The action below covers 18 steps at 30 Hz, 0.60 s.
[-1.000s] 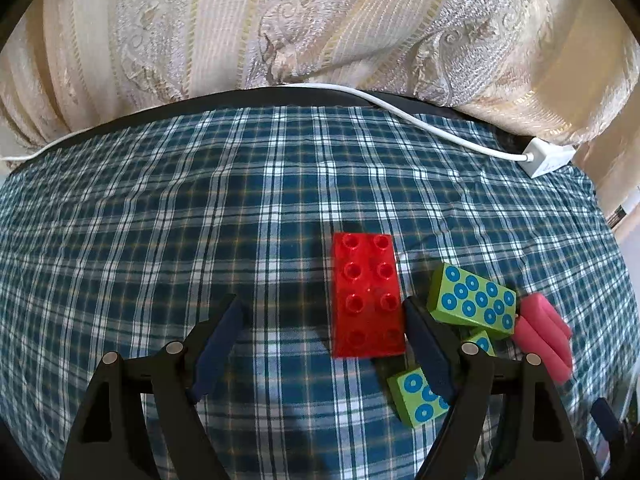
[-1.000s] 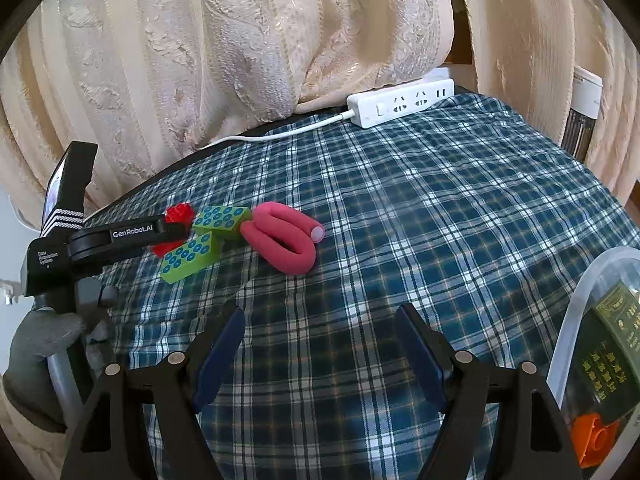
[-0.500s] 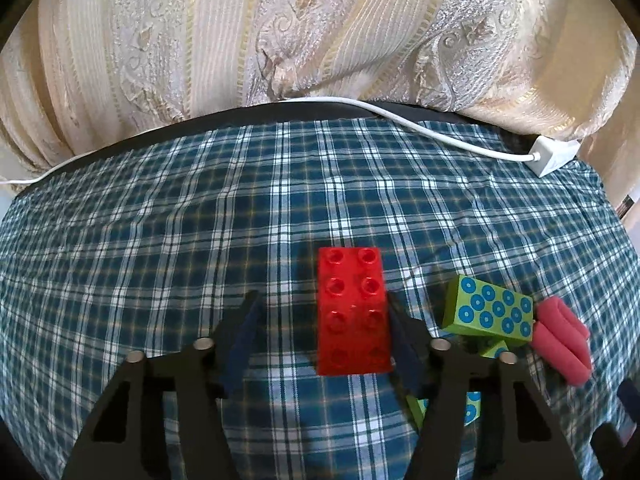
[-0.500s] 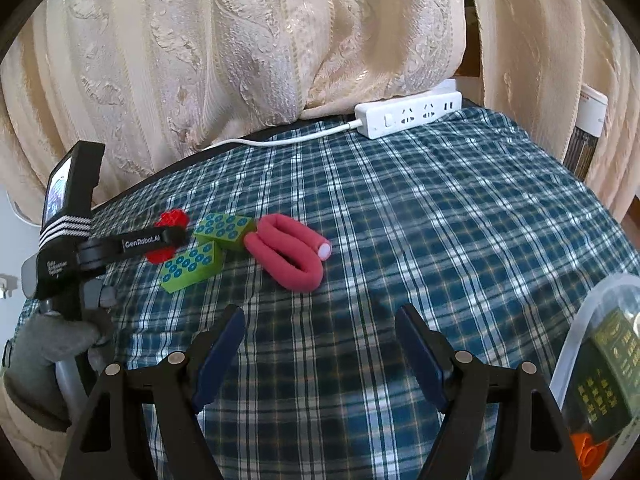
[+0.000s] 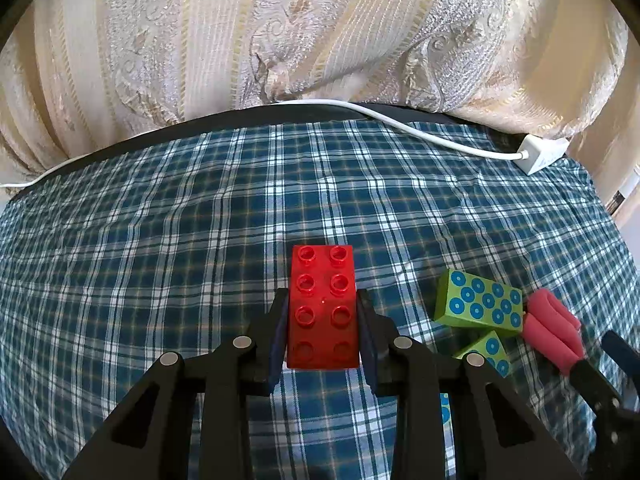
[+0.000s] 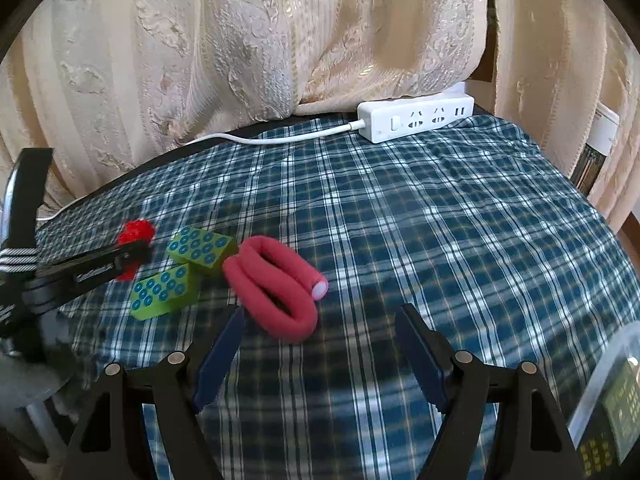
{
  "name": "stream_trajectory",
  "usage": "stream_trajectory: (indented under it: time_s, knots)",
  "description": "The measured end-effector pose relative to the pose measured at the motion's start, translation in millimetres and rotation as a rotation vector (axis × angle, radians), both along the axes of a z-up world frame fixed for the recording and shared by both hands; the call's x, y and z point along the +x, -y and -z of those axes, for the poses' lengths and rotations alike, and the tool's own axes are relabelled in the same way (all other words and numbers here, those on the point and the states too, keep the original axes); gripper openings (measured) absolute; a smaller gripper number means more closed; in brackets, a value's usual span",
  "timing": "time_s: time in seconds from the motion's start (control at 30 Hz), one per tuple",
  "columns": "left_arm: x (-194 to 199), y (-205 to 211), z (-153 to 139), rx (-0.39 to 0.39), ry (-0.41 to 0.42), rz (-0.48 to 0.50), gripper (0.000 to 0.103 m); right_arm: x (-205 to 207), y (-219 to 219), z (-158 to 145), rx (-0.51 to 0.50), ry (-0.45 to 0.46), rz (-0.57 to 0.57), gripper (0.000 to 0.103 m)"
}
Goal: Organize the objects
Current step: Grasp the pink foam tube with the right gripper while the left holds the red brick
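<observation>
A red studded brick (image 5: 322,308) lies on the blue plaid cloth (image 5: 160,260). My left gripper (image 5: 322,297) is closing its jaws on it, both pads pressed against the brick's long sides. In the right wrist view only the brick's far end (image 6: 137,231) shows past the left gripper (image 6: 130,257). Two green blocks with blue dots (image 6: 200,246) (image 6: 162,290) lie just right of it, then a folded pink foam roller (image 6: 276,284). My right gripper (image 6: 320,312) is open, just short of the roller, with nothing between its fingers.
A white power strip (image 6: 416,118) and its cable (image 5: 400,126) lie along the far edge below the cream curtain (image 6: 280,40). A clear plastic box (image 6: 612,380) holding items sits at the right. A gloved hand (image 6: 24,376) holds the left gripper.
The left jaws have gone from wide open to shut on the red brick, which now sits straight between them. The right gripper has moved nearer the pink roller, still open.
</observation>
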State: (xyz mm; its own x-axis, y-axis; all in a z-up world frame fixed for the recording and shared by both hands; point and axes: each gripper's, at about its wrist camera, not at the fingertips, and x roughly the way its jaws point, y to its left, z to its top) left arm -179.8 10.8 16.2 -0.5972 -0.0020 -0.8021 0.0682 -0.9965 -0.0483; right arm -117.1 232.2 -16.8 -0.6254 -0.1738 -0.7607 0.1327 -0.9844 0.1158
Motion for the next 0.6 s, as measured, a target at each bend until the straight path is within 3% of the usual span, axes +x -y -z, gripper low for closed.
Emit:
stream_trajectory:
  time_s: [0.6]
  knots:
    - [3,-1,-5,0.019,-0.006,0.0,0.033,-30,21,13,-0.004,0.025,-0.071,0.081]
